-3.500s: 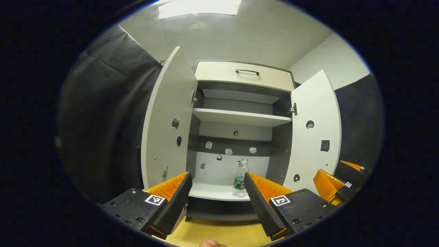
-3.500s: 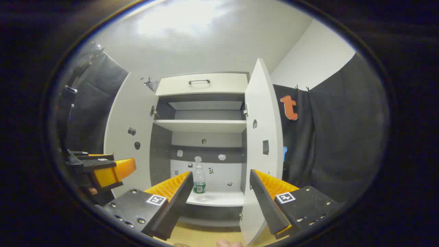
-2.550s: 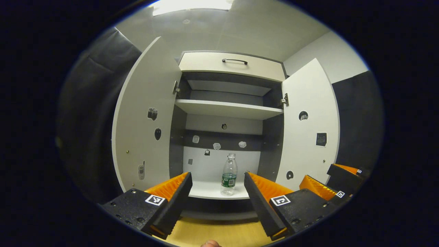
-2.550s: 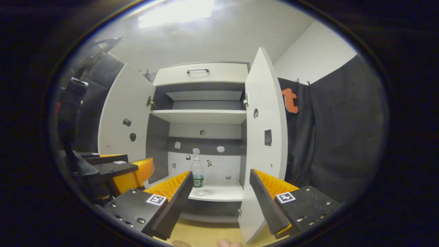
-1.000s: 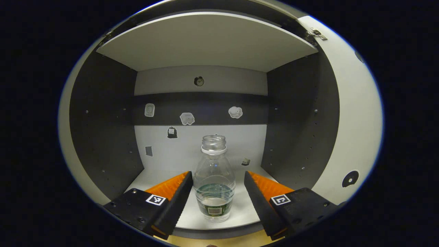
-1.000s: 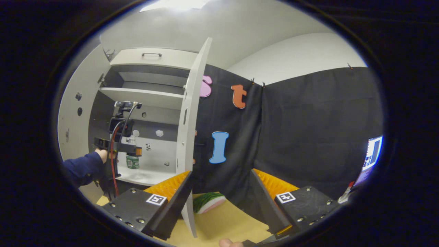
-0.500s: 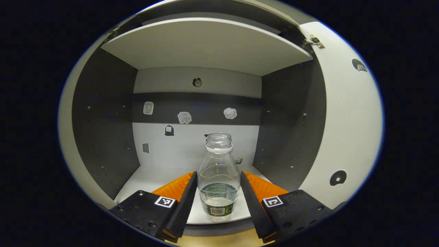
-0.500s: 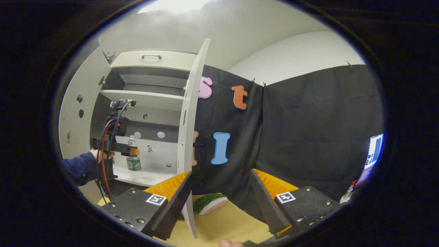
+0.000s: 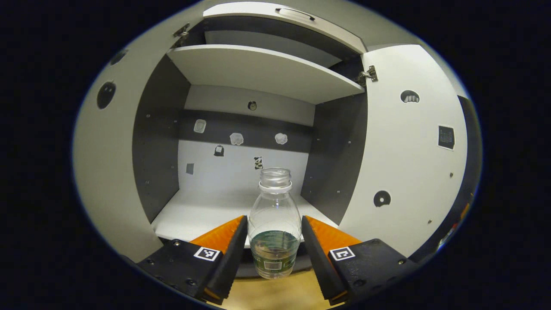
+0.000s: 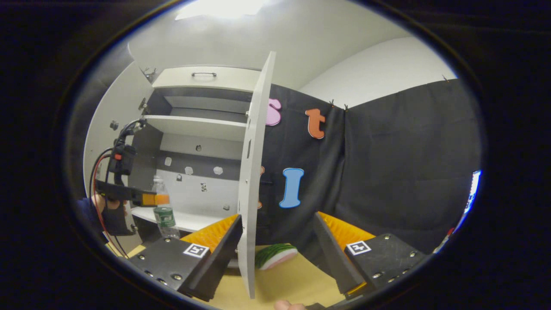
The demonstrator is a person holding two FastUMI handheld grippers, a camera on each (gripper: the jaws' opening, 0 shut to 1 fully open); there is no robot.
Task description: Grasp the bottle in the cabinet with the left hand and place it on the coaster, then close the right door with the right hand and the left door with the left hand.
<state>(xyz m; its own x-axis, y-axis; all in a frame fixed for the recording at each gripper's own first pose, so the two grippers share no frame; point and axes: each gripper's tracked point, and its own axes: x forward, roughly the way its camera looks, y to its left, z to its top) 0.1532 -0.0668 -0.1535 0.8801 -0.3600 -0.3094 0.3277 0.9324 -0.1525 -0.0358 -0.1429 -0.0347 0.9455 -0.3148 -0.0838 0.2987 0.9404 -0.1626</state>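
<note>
A clear, capless plastic bottle point(image 9: 275, 232) with a dark label and a little water stands upright between the fingers of my left gripper point(image 9: 274, 234), which press on both its sides. It hangs just in front of the cabinet's lower shelf point(image 9: 202, 213), its base over the table edge. In the right gripper view the left gripper point(image 10: 156, 199) holds the bottle point(image 10: 164, 215) outside the cabinet front. My right gripper point(image 10: 275, 234) is open, and the thin edge of the open right door point(image 10: 252, 185) stands between its fingers, farther off. The left door point(image 9: 107, 172) is open too.
The right door point(image 9: 409, 163) swings out beside the bottle. An upper shelf point(image 9: 258, 69) and a drawer with a handle point(image 10: 206, 77) sit above. A watermelon slice point(image 10: 275, 256) lies on the wooden table point(image 10: 297, 280) by the black cloth wall. A hand point(image 10: 107, 204) holds the left gripper.
The left gripper went into the cabinet, shut on the bottle and drew it back off the shelf. The right gripper swung right, then stayed open near the right door's edge.
</note>
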